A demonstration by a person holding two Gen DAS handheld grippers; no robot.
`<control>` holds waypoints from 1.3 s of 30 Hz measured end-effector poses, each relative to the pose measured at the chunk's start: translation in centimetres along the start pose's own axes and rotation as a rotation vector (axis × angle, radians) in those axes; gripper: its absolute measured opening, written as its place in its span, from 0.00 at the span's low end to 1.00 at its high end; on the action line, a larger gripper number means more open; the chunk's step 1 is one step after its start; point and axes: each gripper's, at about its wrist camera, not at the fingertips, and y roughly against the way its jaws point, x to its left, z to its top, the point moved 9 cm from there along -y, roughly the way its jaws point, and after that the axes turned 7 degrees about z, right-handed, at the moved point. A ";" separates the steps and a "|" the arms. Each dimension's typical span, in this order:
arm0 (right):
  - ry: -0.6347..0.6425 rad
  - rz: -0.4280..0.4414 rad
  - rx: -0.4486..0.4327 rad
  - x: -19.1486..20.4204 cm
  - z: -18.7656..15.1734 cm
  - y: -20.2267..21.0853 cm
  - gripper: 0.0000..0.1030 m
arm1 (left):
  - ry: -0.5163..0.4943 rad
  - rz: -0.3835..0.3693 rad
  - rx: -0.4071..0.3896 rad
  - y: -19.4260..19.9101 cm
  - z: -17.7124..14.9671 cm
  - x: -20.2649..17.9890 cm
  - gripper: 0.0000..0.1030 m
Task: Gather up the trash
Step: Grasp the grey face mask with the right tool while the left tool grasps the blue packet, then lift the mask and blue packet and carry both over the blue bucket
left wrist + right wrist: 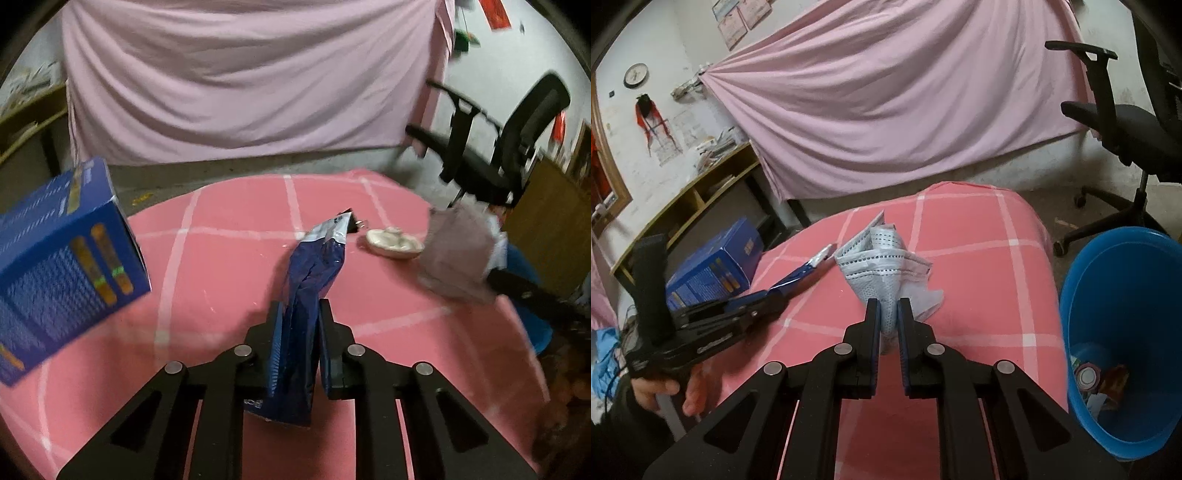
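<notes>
In the left wrist view, your left gripper has its fingers pressed on a dark blue foil wrapper. The wrapper passes between both fingers and reaches forward over the counter, which is covered with a pink cloth with white lines. Its silver torn end points away from you. Just beyond this end lies a small cream-white crumpled thing on the cloth; what it is, you cannot tell from here. To the right of it is a blurred grey-pink bundle, held by the dark tip of your other gripper. On the left, a blue carton box stands tilted at the counter's edge. Behind the counter hangs a pink sheet, and a black office chair stands at the right.

In the right wrist view, your right gripper has its fingers closed on a crumpled grey face mask. The mask is pinched at its lower part and spreads out above the fingertips, over the pink counter. At the left you see your left hand holding the left gripper, with the blue wrapper sticking out from its tip. The blue box is behind it. At the right, beside the counter and lower, stands a blue bin with some trash already at its bottom. The black chair is behind the bin.
</notes>
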 end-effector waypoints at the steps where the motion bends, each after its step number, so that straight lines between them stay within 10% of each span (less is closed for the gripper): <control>1: -0.002 0.002 0.006 -0.1 0.0 -0.1 0.08 | 0.025 -0.015 -0.010 0.5 -0.1 0.0 0.14; 7: -0.007 -0.013 0.038 -0.3 -0.3 -1.0 0.21 | 0.106 -0.053 0.002 1.2 -0.1 0.2 0.14; 20: 0.000 -0.038 0.060 -0.2 -0.7 -1.9 0.12 | 0.160 -0.116 0.000 1.9 0.2 1.1 0.13; 39: 0.156 0.044 -0.337 3.9 3.0 5.4 0.07 | 0.206 -0.245 -0.359 10.6 3.4 -0.2 0.13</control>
